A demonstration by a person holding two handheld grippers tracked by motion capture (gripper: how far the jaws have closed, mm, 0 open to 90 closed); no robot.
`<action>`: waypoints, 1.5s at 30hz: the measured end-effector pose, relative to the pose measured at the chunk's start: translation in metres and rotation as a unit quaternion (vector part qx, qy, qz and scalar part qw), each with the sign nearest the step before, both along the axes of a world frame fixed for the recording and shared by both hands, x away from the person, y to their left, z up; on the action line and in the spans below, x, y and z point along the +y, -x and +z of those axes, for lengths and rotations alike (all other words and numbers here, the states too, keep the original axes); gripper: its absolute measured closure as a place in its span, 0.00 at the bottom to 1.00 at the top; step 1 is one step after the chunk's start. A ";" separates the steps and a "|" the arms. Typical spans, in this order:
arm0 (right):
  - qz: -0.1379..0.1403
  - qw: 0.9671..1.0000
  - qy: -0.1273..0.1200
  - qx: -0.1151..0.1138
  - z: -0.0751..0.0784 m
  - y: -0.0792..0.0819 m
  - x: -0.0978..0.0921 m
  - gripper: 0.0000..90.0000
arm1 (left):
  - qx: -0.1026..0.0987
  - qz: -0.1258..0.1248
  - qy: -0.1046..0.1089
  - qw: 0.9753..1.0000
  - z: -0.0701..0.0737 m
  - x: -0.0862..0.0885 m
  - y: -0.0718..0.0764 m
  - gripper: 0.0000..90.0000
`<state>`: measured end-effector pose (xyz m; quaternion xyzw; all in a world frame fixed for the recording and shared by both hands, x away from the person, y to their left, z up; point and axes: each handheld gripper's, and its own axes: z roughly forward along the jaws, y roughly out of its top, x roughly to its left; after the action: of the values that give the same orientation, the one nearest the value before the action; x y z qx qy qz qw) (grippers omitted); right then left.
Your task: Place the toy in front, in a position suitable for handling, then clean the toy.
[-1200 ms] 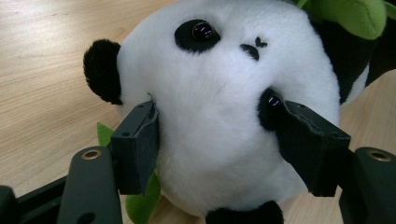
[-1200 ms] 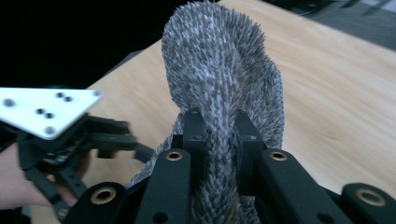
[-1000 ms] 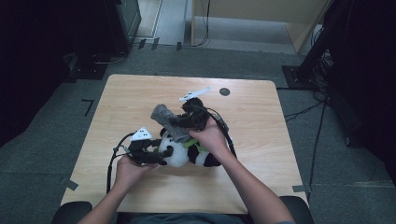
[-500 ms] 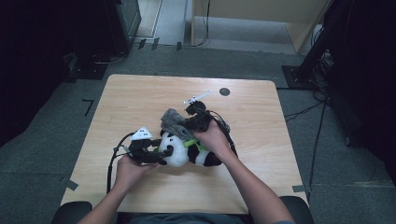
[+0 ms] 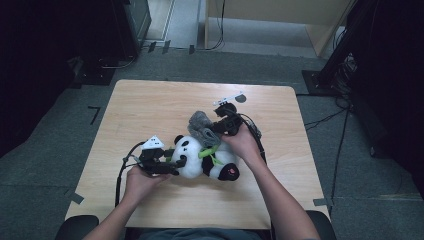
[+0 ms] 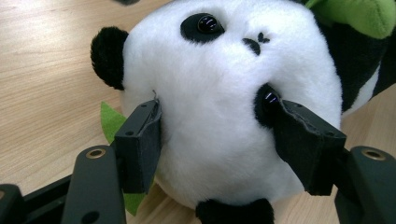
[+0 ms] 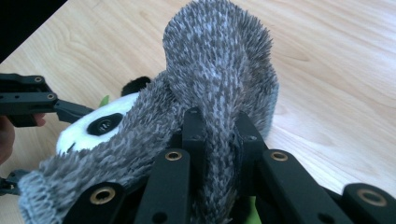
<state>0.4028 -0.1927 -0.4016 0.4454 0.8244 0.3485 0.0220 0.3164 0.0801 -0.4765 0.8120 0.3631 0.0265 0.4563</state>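
Left gripper [image 6: 212,140] fingers clamped the panda's head [image 6: 224,93]; right gripper [image 7: 219,135] fingers pinched the grey fuzzy sock [image 7: 219,70] just above it.

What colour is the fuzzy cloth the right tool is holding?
Speckled grey fuzzy cloth, clearest in the right gripper view.

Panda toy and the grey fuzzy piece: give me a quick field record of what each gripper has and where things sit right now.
surface: wooden table
panda toy: lying on the table near its middle, head toward the person's left
left gripper: jaws pressed against both sides of the panda's white head
right gripper: jaws shut on the grey fuzzy fabric
grey fuzzy fabric: draped over the panda's head, lifted above the table
green trim: at the panda's neck
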 end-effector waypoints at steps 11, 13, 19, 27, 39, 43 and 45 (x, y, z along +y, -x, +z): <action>-0.047 0.998 0.013 0.032 -0.001 -0.011 -0.045 0.89 | 0.004 0.000 0.001 1.000 0.000 0.000 -0.001 0.38; -0.058 0.998 0.009 0.035 -0.003 -0.014 -0.054 0.89 | 0.005 -0.002 0.000 1.000 0.000 0.001 -0.001 0.38; -0.079 0.997 -0.002 0.018 0.002 -0.015 -0.076 0.89 | 0.009 -0.012 0.002 1.000 0.000 0.001 -0.003 0.42; -0.124 0.992 -0.030 -0.007 0.010 -0.013 -0.113 0.89 | 0.011 -0.016 0.006 1.000 0.000 0.002 -0.004 0.47; -0.112 0.987 -0.089 -0.073 0.035 0.011 -0.134 0.89 | 0.013 -0.016 0.004 1.000 0.002 0.001 -0.005 0.51; -0.093 0.987 -0.093 -0.093 0.048 0.023 -0.128 0.89 | 0.015 -0.013 0.002 1.000 0.003 0.001 -0.005 0.51; -0.078 0.987 -0.097 -0.103 0.053 0.031 -0.123 0.89 | 0.017 -0.012 0.003 1.000 0.003 0.001 -0.005 0.51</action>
<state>0.3716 -0.3161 -0.3488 0.4704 0.7427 0.4679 0.0905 0.3219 0.0809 -0.4731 0.8150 0.3614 0.0065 0.4529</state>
